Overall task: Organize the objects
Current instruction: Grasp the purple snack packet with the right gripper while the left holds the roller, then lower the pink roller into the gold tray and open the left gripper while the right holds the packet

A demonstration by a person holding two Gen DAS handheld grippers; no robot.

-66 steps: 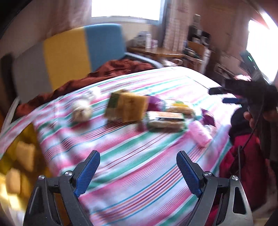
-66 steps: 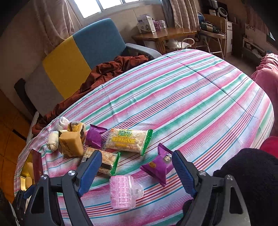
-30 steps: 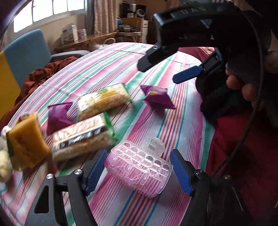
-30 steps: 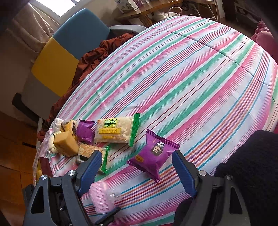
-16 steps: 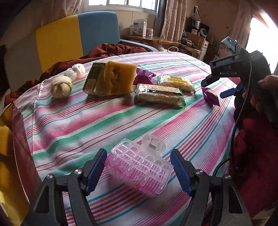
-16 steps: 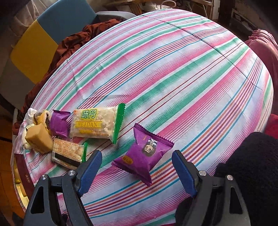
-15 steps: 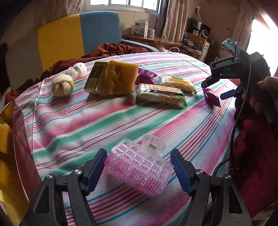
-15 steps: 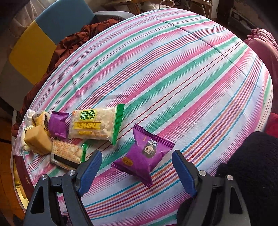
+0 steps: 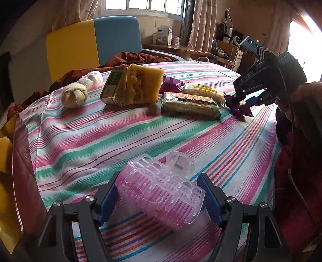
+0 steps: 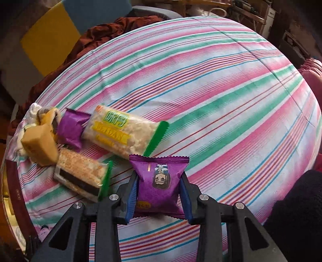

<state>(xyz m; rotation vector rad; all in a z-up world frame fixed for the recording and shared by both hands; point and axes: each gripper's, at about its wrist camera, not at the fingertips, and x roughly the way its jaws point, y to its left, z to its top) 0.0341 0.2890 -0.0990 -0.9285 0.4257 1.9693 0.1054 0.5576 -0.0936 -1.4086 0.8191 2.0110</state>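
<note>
we see bare striped table [image 10: 231, 96] beyond and to the right. snack packs [image 10: 124, 131] and a sponge [image 9: 143, 86] crowd the left.

- A yellow and blue chair [image 9: 90, 38] is being lit by the window [image 9: 145, 7].
- A wooden desk [image 9: 181, 48] is being flanked by curtains [image 9: 203, 22].
- The round table is being covered by a striped cloth [image 9: 100, 137].

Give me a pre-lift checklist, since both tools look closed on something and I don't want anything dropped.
1. Right tool on the purple snack packet: both pads touch its sides: ok.
2. Left tool on the pink plastic clip: pads at both sides: ok.
3. Clip squarely held: it sits tilted: cannot tell.
4. Purple packet free of the green-edged cracker pack: apart: ok.
5. Drop-off place: not visible: cannot tell.
</note>
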